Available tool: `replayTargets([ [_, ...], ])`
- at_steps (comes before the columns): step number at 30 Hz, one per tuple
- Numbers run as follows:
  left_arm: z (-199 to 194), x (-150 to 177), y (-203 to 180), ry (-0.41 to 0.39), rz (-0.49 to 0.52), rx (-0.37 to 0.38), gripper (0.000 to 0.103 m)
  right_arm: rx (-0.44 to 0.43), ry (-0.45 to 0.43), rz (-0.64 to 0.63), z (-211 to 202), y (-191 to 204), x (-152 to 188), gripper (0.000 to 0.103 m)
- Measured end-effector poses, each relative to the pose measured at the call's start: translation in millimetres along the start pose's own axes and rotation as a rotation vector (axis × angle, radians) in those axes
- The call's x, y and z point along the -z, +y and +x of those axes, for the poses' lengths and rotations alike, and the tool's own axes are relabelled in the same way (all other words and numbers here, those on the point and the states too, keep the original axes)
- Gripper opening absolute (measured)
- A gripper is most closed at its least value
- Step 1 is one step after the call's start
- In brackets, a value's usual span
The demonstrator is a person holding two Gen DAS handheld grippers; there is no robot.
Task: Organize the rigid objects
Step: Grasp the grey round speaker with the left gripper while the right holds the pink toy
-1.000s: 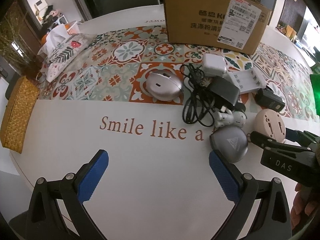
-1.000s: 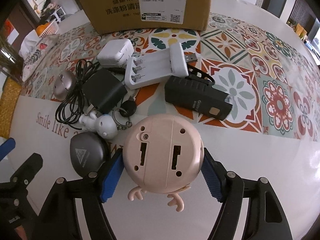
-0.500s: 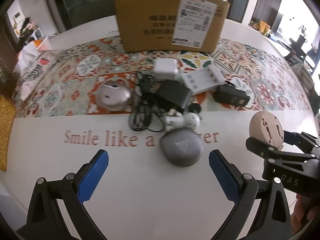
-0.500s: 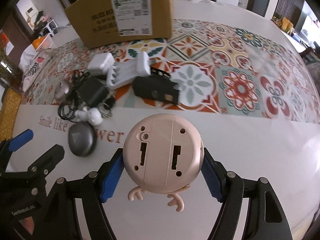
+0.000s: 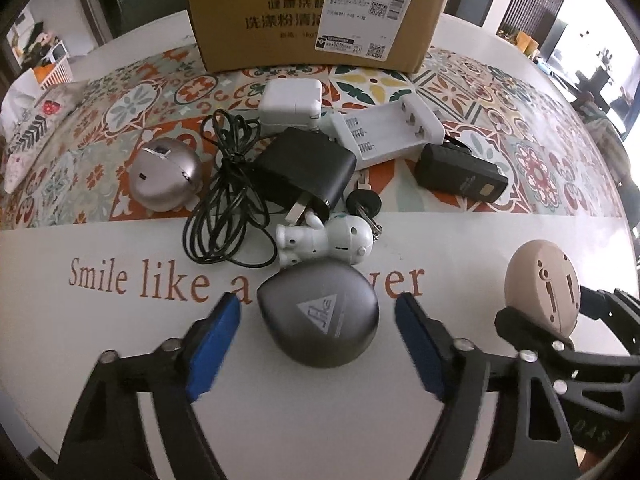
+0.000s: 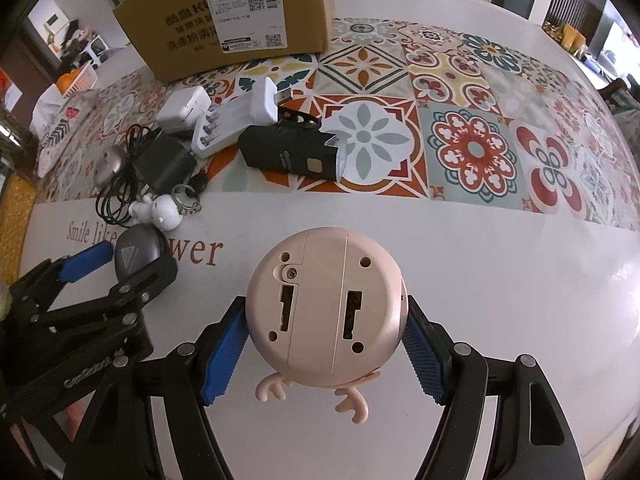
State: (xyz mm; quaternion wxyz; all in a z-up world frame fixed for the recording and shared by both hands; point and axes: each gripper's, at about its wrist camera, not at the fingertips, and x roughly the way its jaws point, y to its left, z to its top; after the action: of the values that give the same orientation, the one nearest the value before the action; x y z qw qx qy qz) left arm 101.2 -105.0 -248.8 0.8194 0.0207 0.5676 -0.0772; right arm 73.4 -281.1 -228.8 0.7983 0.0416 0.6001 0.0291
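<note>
My right gripper (image 6: 324, 344) is shut on a round pink clock (image 6: 324, 304), back side facing me, held above the white table; the clock also shows in the left wrist view (image 5: 542, 286). My left gripper (image 5: 318, 332) is open, its blue pads either side of a grey teardrop case (image 5: 320, 316), not touching it. The case also shows in the right wrist view (image 6: 138, 248). Behind it lies a pile: a white robot keychain (image 5: 328, 236), a black adapter with cable (image 5: 308, 172), a silver egg-shaped gadget (image 5: 166, 176), a white charger cube (image 5: 292, 102), a white battery charger (image 5: 386, 132) and a black block (image 5: 460, 174).
A cardboard box (image 5: 316, 12) stands at the back on the patterned tablecloth (image 6: 472, 148). A tissue pouch (image 5: 28, 120) lies far left. White table surface (image 6: 480, 280) extends to the right of the clock.
My left gripper moved forward and its jaws now straddle the grey case, narrowing. My right gripper carried the pink clock up and to the right, away from the pile.
</note>
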Motion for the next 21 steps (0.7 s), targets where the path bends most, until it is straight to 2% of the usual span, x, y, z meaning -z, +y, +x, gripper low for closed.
replayTargets([
  [2, 4, -1, 0, 0.012, -0.006, 0.007, 0.07, -0.002, 0.003, -0.005, 1, 1, -1, 0.073],
  [4, 6, 0, 1, 0.021, -0.012, 0.013, 0.06, -0.005, 0.004, -0.009, 2, 2, -2, 0.073],
  [11, 5, 2, 5, 0.018, -0.022, 0.03, 0.059, -0.009, 0.0, -0.027, 0, 9, -4, 0.073],
  [21, -20, 2, 17, -0.025, -0.022, 0.037, 0.058, -0.011, -0.039, -0.043, -19, 19, -11, 0.073],
])
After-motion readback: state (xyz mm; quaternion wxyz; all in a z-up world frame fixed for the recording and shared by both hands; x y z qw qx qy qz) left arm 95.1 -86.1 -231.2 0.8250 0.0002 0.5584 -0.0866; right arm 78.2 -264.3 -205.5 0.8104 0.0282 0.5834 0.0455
